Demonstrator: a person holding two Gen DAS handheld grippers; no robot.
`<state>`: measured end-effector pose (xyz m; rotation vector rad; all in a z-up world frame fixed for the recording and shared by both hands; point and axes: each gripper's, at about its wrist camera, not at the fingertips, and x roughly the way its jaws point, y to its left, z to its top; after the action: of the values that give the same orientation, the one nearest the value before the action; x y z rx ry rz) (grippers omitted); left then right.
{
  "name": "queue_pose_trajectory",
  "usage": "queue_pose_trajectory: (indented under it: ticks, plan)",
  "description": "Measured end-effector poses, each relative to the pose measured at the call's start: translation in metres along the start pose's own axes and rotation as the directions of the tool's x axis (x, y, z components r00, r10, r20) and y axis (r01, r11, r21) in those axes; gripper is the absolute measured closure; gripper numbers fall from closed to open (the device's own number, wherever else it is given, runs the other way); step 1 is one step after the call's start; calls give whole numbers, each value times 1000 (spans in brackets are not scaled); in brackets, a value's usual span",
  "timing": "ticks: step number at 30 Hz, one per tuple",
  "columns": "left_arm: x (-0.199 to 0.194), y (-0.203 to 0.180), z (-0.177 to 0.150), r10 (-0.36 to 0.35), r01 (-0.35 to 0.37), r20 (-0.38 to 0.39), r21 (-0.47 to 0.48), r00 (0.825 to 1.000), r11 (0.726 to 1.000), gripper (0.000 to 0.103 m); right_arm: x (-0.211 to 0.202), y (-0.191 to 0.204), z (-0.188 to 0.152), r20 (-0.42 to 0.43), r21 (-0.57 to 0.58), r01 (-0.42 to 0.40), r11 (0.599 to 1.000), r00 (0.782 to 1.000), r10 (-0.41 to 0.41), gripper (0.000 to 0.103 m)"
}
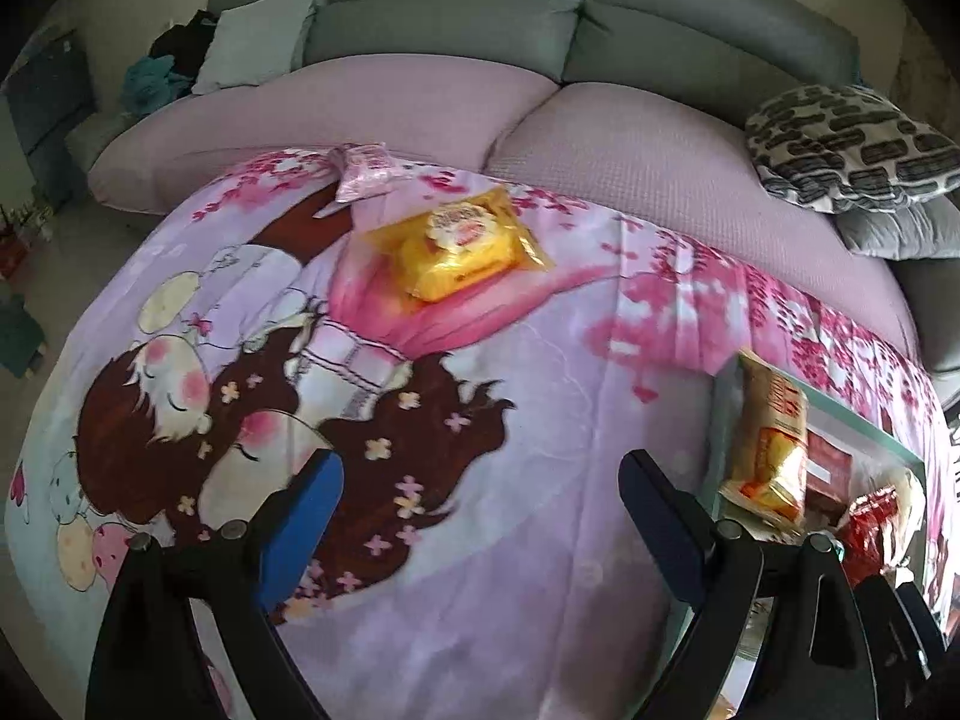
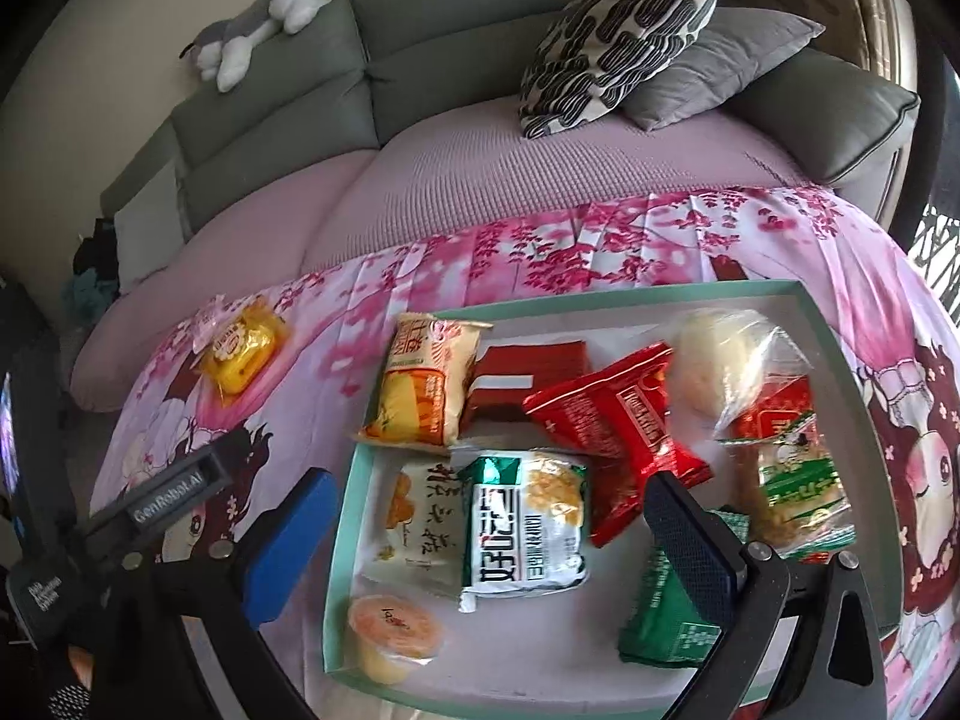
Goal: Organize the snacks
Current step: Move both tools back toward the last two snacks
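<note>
A teal-rimmed tray [image 2: 630,290] lies on a pink cartoon blanket and holds several snack packs. Among them are a green-and-white packet [image 2: 528,522], a red packet [image 2: 618,420] and an orange jelly cup [image 2: 393,636]. An orange-and-cream packet [image 2: 423,381] lies across the tray's left rim, also at the right of the left wrist view [image 1: 768,444]. A yellow packet [image 1: 459,243] rests alone on the blanket, a pink packet [image 1: 363,171] behind it. My left gripper [image 1: 480,483] hangs open over bare blanket. My right gripper [image 2: 489,510] stands open above the tray, empty.
A grey sofa [image 1: 456,18] with a mauve seat cover runs behind the blanket. A patterned cushion [image 2: 618,36] and a grey one lie at its right end. A plush toy [image 2: 258,18] lies on the backrest. The left gripper's body [image 2: 162,498] shows left of the tray.
</note>
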<state>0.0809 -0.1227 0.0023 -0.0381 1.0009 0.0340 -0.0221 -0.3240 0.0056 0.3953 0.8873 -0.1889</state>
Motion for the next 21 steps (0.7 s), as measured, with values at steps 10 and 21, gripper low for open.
queue_pose_trajectory:
  ticks: [10,21]
  plan:
    - [3,33,16,27,-27,1,-46,1000,999,10,11,19,-4,-23,-31,-7,999,1000,7,0]
    - [-4,77,45,-17,22,98,-55,995,998,10,19,54,2,18,-16,-116,993,993,116,0]
